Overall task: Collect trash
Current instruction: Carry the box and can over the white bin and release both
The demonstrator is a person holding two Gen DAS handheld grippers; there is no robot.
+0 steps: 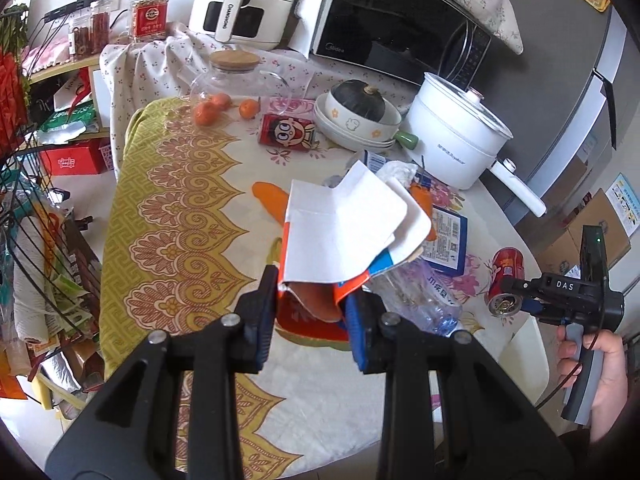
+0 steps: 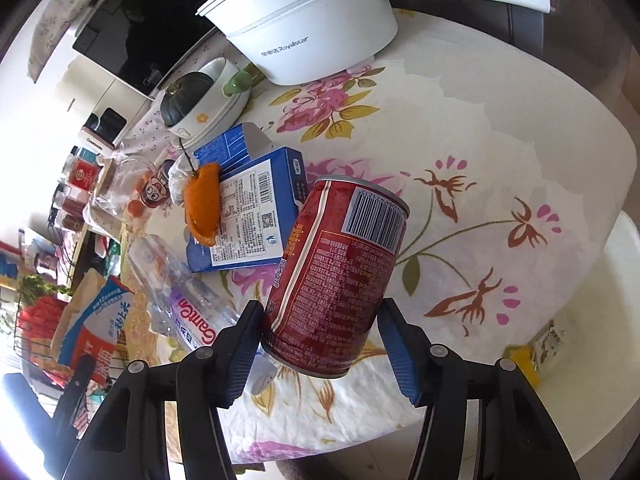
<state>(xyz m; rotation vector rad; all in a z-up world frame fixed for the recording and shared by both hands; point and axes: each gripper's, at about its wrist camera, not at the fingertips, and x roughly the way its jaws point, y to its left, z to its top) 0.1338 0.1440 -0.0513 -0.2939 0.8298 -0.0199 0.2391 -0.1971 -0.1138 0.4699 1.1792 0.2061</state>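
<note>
A cluttered kitchen table, seen from my 2 handheld grippers. In the left wrist view my left gripper (image 1: 310, 312), at lower centre of the frame, is clenched on an orange-and-white carton (image 1: 340, 232) — its flaps splayed open toward the middle of the picture, lifted off the floral tablecloth (image 1: 168, 208). Just right of it lies a crushed clear plastic bottle (image 1: 424, 300), and beyond that a blue box (image 1: 446, 240). At the right edge of that view a hand (image 1: 600, 364) holds my other tool, its tip at a red can (image 1: 506, 280) lying on its side.

The right wrist view shows the same red can (image 2: 340, 276) at centre frame, tilted between the 2 blue pads of my right gripper (image 2: 320, 340); the left pad touches it, but I cannot tell whether the right pad does. A white electric pot (image 2: 312, 28) fills the top of the frame — the blue box (image 2: 248, 216) sits at middle left, with an orange peel (image 2: 202, 204) on it.
</note>
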